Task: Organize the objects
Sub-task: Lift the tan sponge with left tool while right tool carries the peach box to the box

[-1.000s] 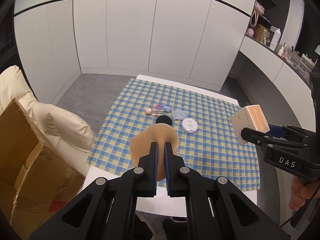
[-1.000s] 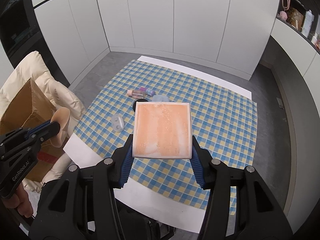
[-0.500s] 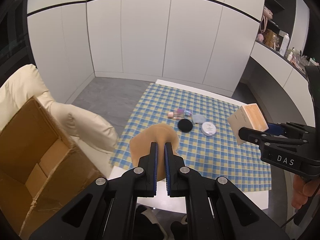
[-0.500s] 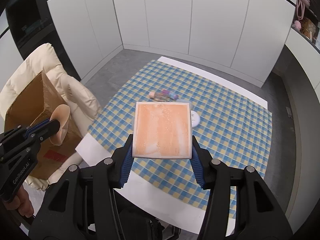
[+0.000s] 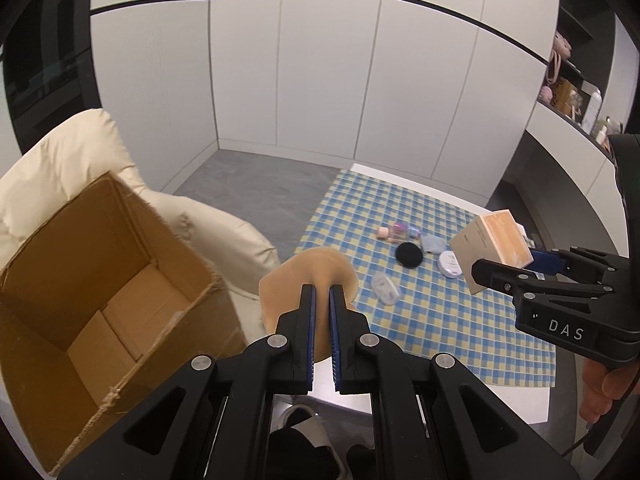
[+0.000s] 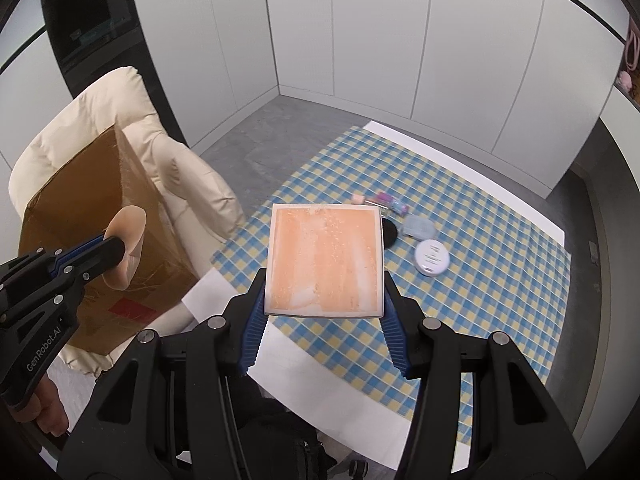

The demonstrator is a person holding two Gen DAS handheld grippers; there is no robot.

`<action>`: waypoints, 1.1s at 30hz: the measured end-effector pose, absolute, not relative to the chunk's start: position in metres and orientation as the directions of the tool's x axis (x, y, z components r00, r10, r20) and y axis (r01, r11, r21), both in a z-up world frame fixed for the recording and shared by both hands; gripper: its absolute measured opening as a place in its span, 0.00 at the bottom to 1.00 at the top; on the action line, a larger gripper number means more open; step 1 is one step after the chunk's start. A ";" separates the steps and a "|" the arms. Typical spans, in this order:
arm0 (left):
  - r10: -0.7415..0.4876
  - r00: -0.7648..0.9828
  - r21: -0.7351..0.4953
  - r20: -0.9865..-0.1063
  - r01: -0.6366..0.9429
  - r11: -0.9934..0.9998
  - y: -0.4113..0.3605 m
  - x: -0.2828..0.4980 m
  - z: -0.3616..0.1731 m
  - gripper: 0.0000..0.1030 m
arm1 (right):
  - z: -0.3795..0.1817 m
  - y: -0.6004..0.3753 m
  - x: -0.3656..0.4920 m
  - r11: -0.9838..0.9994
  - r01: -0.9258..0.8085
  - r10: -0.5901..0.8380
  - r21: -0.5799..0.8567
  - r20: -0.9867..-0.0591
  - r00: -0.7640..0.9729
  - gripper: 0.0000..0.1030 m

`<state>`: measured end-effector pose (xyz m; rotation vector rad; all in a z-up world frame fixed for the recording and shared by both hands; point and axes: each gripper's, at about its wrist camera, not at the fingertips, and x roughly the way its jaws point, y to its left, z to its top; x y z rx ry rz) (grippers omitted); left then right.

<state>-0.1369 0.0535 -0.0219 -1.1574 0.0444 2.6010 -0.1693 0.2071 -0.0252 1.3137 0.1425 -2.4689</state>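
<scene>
A: Carrying both items off the bench toward the open brown cardboard box (image 5: 100, 280) on the cream padded armchair (image 5: 56, 160), I'd say. Mid-transfer step.

B: Tongs status?

A: Left tongs (image 5: 322, 300) pinched nearly shut on the soft tan teardrop-shaped makeup sponge (image 5: 308, 270). Right tongs (image 6: 325, 300) set at a medium spread, clamping the flat square orange-and-white carton (image 6: 325, 260) by its two side edges. Both held in the air, nothing touching the box yet.

B: What's left on the bench?

A: On the blue-and-yellow checked cloth (image 5: 440, 320): black round puff (image 5: 409, 255), white round compact (image 5: 450, 264), small clear plastic case (image 5: 385, 287), a greyish pouch (image 5: 433, 244), plus pink and purple little bottles (image 5: 400, 233). All untouched.

B: Next move?

A: Prob. swing the left tongs further over the box mouth, lower, then let go of the sponge. Right follows w/ the carton; it's wide, so it needs lining up w/ the opening and clearing the frayed box rim.

B: Diff vs a sec ago?

A: Both views have swung left: box interior now fills the left wrist view's lower left, where before only a corner showed. Bench has slid to the right side. Grips unchanged.
</scene>
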 end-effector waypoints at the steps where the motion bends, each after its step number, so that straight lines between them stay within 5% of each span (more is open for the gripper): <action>1: 0.249 -0.635 -0.090 -0.731 -0.272 -0.958 0.051 -0.137 -0.022 0.06 | -0.025 0.202 -0.169 -0.935 0.349 -0.253 0.070 -0.820 -0.513 0.52; 33: 0.110 -0.674 -0.107 -0.730 -0.045 -0.993 -0.065 -0.124 -0.024 0.08 | -0.015 0.082 -0.152 -0.841 0.535 -0.374 0.077 -0.798 -0.472 0.52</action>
